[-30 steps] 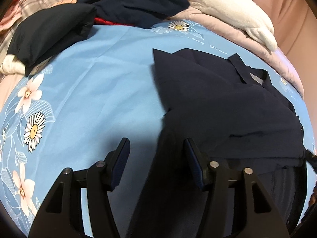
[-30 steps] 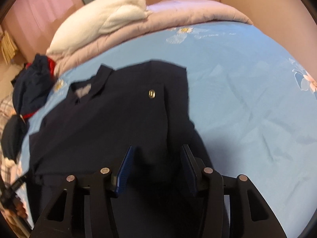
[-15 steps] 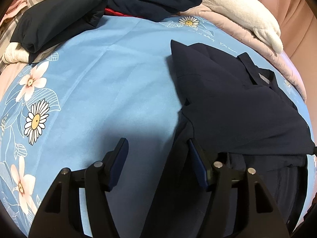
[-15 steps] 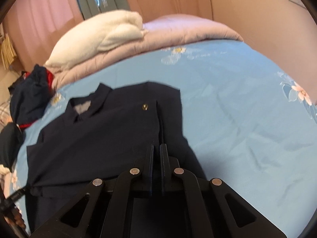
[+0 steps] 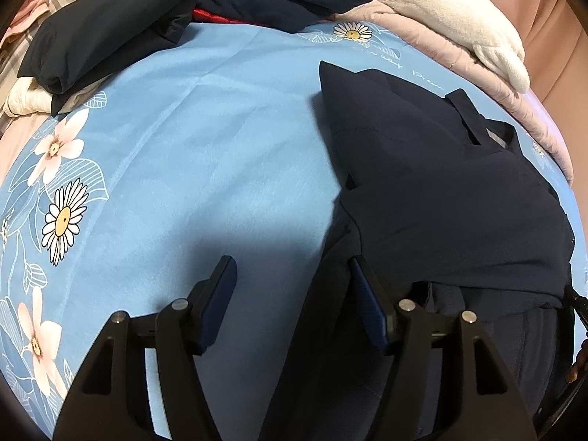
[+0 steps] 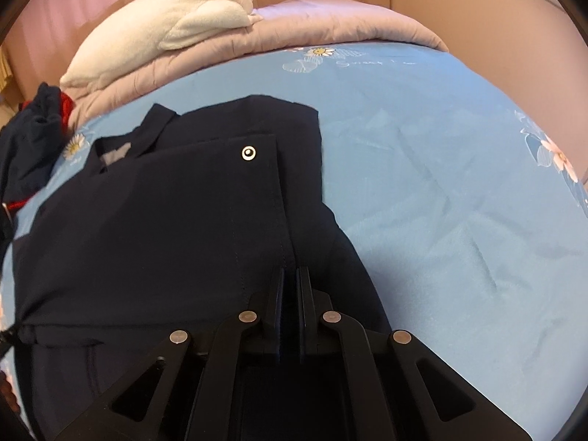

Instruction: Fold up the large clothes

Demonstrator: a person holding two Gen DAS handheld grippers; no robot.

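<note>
A navy collared garment (image 5: 441, 183) lies flat on the blue floral sheet (image 5: 183, 147), its sides folded inward. My left gripper (image 5: 292, 262) hangs open over the garment's left edge. The dark cloth reaches in beside the right finger and the pads do not press it. In the right wrist view the same garment (image 6: 165, 220) shows a silver snap (image 6: 248, 153) on its folded flap. The flap's stitched edge runs straight into my right gripper (image 6: 289, 270), whose jaws are shut on that edge.
A heap of dark clothes with a red piece (image 5: 110, 33) sits at the far left of the bed. A white fleece blanket (image 6: 165, 25) lies on a pink quilt (image 6: 330, 22) at the head. Bare blue sheet (image 6: 459, 202) stretches right of the garment.
The right gripper's jaws went from open to shut on the garment's flap edge. The left gripper's jaws spread slightly wider and it shifted a little left of the garment.
</note>
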